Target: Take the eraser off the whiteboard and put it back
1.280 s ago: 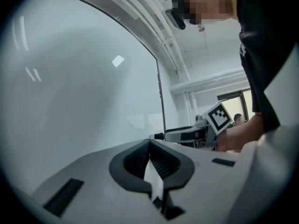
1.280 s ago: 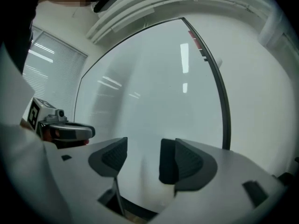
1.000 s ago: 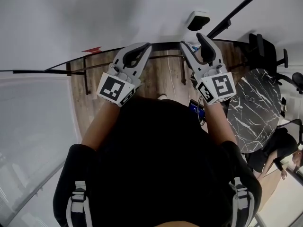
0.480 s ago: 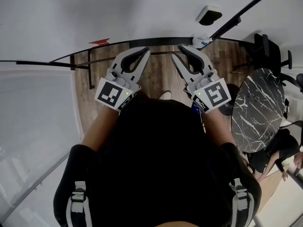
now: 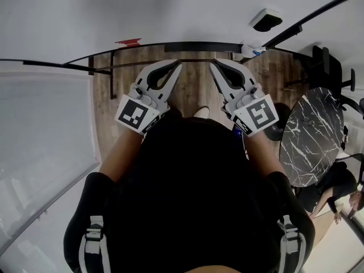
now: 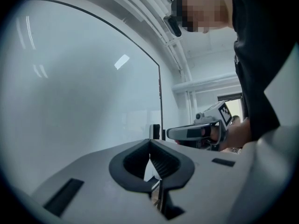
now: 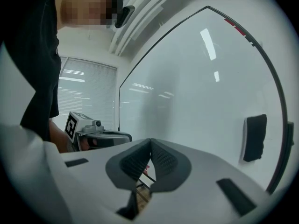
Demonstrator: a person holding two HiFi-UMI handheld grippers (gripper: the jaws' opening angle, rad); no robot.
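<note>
The black eraser (image 5: pixel 267 20) clings to the whiteboard (image 5: pixel 142 10) at the upper right of the head view. In the right gripper view the eraser (image 7: pixel 254 137) hangs on the board (image 7: pixel 196 97) far to the right of my jaws. My right gripper (image 5: pixel 213 63) is shut and empty, its tips (image 7: pixel 150 140) meeting in front of the board. My left gripper (image 5: pixel 177 64) is shut too, nothing between its tips (image 6: pixel 150 142). Both point level at the board, side by side, apart from the eraser.
A round dark marble table (image 5: pixel 310 135) and a black chair (image 5: pixel 330 67) stand to the right. The board's black frame and tray (image 5: pixel 193 47) run above the wooden floor (image 5: pixel 193 90). A red mark (image 5: pixel 129 41) sits on the board's lower edge. Another person (image 5: pixel 341 186) bends at the far right.
The right gripper's jaws have gone from open to shut, empty. Both grippers have drawn left, away from the eraser, which stays on the board.
</note>
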